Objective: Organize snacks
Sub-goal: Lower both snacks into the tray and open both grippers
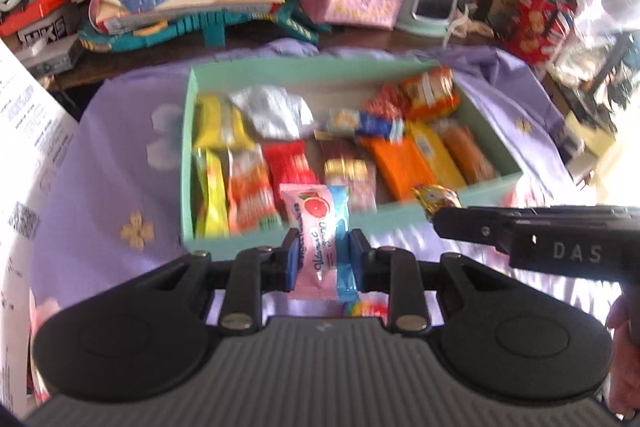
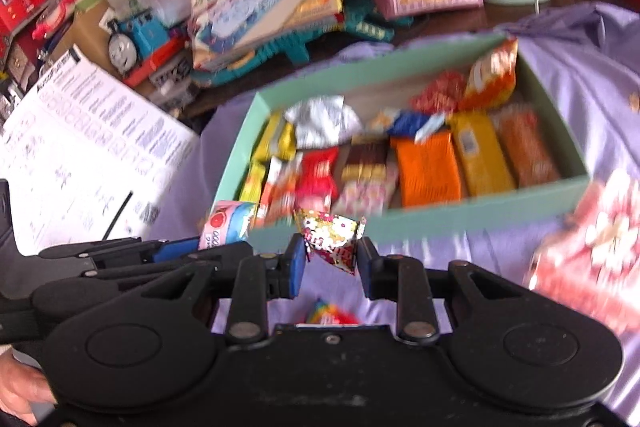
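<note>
- While the pink sachet [image 1: 320, 239] is clamped by the left gripper [image 1: 324, 259] at lower centre, it could be dropped short of the green box [image 1: 400, 215].
- The small patterned candy [image 2: 332, 239] is pinched by the right gripper [image 2: 330, 259]; a collision is risked beside the left one.

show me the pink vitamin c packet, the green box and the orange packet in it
pink vitamin c packet [image 1: 320, 235], left wrist view, its printed middle
green box [image 1: 400, 225], left wrist view, its near wall
orange packet [image 1: 396, 163], left wrist view, its flat top
</note>
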### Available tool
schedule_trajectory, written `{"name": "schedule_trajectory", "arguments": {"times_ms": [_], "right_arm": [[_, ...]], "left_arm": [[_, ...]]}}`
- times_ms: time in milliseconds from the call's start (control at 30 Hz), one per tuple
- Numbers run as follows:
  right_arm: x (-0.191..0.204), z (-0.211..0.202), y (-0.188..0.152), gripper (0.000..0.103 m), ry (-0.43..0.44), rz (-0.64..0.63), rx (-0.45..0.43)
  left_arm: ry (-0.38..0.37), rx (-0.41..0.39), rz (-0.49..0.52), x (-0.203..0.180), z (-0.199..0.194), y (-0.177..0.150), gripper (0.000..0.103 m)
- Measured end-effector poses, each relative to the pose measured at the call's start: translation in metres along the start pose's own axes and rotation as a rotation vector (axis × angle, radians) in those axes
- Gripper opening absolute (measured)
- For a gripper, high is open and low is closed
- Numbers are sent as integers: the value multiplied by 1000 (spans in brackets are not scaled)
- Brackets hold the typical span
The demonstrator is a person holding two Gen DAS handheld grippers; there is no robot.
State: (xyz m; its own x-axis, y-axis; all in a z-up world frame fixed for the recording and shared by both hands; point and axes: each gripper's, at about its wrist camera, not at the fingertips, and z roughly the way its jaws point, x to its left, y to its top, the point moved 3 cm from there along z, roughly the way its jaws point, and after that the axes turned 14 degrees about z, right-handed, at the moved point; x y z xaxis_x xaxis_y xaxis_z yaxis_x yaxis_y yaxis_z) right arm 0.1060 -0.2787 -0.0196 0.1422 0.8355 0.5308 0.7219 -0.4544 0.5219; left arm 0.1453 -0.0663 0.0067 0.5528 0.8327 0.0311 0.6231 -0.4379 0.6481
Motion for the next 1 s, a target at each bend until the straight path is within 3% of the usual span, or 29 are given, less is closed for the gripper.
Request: {"name": "schedule_trajectory", "arguments": {"times_ms": [300, 567, 633, 667, 700, 733, 800, 833, 900, 1000], "right_arm": [[0, 37, 79, 27, -19, 47, -41], [2, 93, 126, 27, -34, 62, -29], [3, 104, 134, 31, -37, 65, -33], [2, 110, 140, 34, -38, 68, -40], [2, 113, 143, 44, -43, 72, -51], [1, 116, 148, 61, -48, 80, -65], [0, 119, 152, 83, -47, 97, -82], [-1, 119, 152, 93, -47, 98, -92], [-2, 119, 151, 100, -50, 93, -102], [-7, 120, 145, 103, -59, 99, -92]], "left_arm": [[10, -1, -56, 25, 55, 71, 25], [6, 31, -57, 32, 111, 102, 26], [16, 36, -57, 34, 121, 106, 27], [25, 37, -63, 36, 126, 108, 34], [38, 40, -70, 38, 130, 110, 41], [50, 48, -77, 39, 134, 112, 68], [82, 48, -86, 43, 139, 113, 91], [94, 41, -84, 43, 139, 113, 93], [90, 51, -74, 43, 142, 111, 97], [85, 73, -71, 42, 145, 105, 99]]}}
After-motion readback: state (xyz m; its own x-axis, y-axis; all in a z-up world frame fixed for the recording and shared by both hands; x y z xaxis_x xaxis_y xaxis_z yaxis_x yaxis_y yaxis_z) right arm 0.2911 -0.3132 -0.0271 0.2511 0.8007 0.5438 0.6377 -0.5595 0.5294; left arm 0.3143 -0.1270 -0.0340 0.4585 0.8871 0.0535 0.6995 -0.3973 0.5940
